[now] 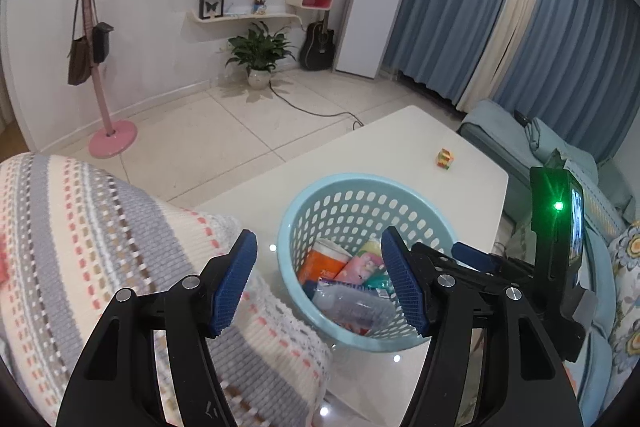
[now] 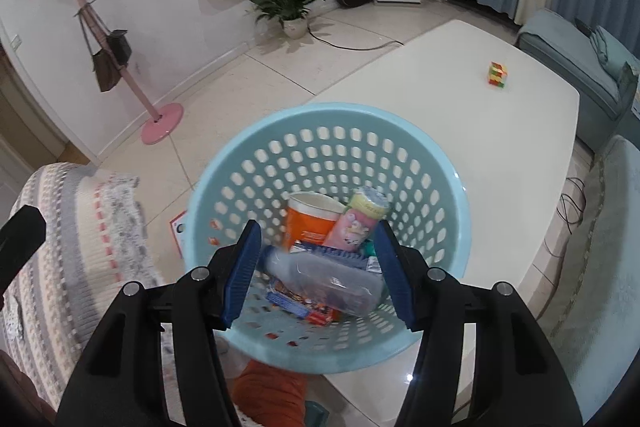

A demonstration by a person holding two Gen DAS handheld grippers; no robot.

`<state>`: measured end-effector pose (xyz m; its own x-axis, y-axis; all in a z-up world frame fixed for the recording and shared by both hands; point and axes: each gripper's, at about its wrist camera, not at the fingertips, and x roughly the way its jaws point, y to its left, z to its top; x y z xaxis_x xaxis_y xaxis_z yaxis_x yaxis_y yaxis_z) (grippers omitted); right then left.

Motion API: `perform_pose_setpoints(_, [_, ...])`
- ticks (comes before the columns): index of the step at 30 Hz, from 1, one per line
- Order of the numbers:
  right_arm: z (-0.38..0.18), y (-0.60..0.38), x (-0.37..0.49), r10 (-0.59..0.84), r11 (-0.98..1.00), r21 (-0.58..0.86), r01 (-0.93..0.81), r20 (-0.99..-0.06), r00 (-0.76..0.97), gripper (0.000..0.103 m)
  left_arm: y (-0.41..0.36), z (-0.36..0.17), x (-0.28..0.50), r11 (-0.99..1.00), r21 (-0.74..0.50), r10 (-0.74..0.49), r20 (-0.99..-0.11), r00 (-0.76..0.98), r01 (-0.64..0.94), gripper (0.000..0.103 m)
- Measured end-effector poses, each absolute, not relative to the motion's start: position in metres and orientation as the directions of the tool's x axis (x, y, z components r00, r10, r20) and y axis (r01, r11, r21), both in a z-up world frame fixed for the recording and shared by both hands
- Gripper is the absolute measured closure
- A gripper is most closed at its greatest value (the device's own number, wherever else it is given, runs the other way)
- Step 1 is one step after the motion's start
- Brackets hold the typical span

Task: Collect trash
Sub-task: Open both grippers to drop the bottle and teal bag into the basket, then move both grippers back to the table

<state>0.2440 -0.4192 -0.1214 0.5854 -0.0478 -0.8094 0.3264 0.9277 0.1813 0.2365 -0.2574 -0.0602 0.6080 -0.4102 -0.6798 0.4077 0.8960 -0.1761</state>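
A light blue perforated basket stands on the white table. Inside lie a clear plastic bottle, an orange paper cup, a pink can and snack wrappers. My left gripper is open and empty, above the basket's near left rim. My right gripper is open and empty, directly over the basket, its jaws either side of the bottle. The right gripper's body shows at the right of the left wrist view.
A striped knitted cushion lies left of the basket. A colourful cube sits on the far part of the table. A blue sofa is at the right. A pink coat stand and a potted plant stand on the floor.
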Motion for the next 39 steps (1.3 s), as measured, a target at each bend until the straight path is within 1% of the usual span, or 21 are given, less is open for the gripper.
perform_pose_setpoints(6, [-0.095, -0.382, 0.237, -0.017, 0.948, 0.189, 0.255, -0.773, 0.634, 0.048, -0.219, -0.041, 0.214, 0.910, -0.182, -0.397, -0.646, 0.652, 0.373, 0.040])
perform_pose_setpoints(10, [-0.078, -0.353, 0.234, 0.030, 0.957, 0.214, 0.196, -0.745, 0.666, 0.048, -0.178, -0.027, 0.195, 0.930, -0.173, -0.358, -0.626, 0.693, 0.324, 0.040])
perform_pose_setpoints(12, [-0.068, -0.334, 0.232, 0.060, 0.963, 0.224, 0.153, -0.726, 0.685, 0.048, -0.156, -0.021, 0.186, 0.941, -0.170, -0.332, -0.617, 0.713, 0.291, 0.037])
perform_pose_setpoints(16, [-0.052, -0.293, 0.229, 0.117, 0.969, 0.235, 0.069, -0.691, 0.713, 0.048, -0.099, -0.011, 0.164, 0.963, -0.178, -0.269, -0.604, 0.750, 0.202, 0.037])
perform_pose_setpoints(18, [-0.046, -0.274, 0.227, 0.151, 0.970, 0.242, 0.025, -0.678, 0.719, 0.048, -0.070, -0.008, 0.154, 0.970, -0.185, -0.238, -0.596, 0.767, 0.157, 0.035])
perform_pose_setpoints(22, [-0.035, -0.226, 0.223, 0.197, 0.974, 0.214, -0.071, -0.655, 0.729, 0.048, -0.013, -0.009, 0.133, 0.980, -0.189, -0.159, -0.591, 0.791, 0.055, 0.031])
perform_pose_setpoints(25, [-0.032, -0.192, 0.224, 0.232, 0.970, 0.204, -0.129, -0.644, 0.729, 0.048, 0.022, -0.019, 0.125, 0.985, -0.174, -0.103, -0.614, 0.782, -0.006, 0.028])
perform_pose_setpoints(27, [-0.036, -0.175, 0.224, 0.248, 0.967, 0.208, -0.147, -0.645, 0.723, 0.048, 0.036, -0.026, 0.123, 0.985, -0.170, -0.092, -0.627, 0.774, -0.020, 0.027])
perform_pose_setpoints(29, [-0.046, -0.149, 0.229, 0.287, 0.957, 0.224, -0.183, -0.654, 0.700, 0.048, 0.048, -0.039, 0.125, 0.986, -0.165, -0.091, -0.661, 0.745, -0.026, 0.025])
perform_pose_setpoints(32, [-0.059, -0.118, 0.234, 0.313, 0.950, 0.226, -0.217, -0.661, 0.682, 0.048, 0.054, -0.053, 0.128, 0.991, -0.134, -0.077, -0.690, 0.720, -0.022, 0.025])
perform_pose_setpoints(35, [-0.074, -0.097, 0.236, 0.318, 0.948, 0.214, -0.236, -0.671, 0.670, 0.048, 0.054, -0.064, 0.138, 0.995, -0.088, -0.036, -0.716, 0.697, -0.038, 0.025])
perform_pose_setpoints(37, [-0.080, -0.087, 0.236, 0.308, 0.951, 0.194, -0.242, -0.684, 0.661, 0.048, 0.058, -0.074, 0.141, 0.996, -0.074, -0.018, -0.747, 0.665, -0.057, 0.025])
perform_pose_setpoints(39, [-0.082, -0.081, 0.235, 0.295, 0.953, 0.168, -0.251, -0.695, 0.655, 0.048, 0.059, -0.081, 0.146, 0.995, -0.070, -0.011, -0.770, 0.638, -0.068, 0.028])
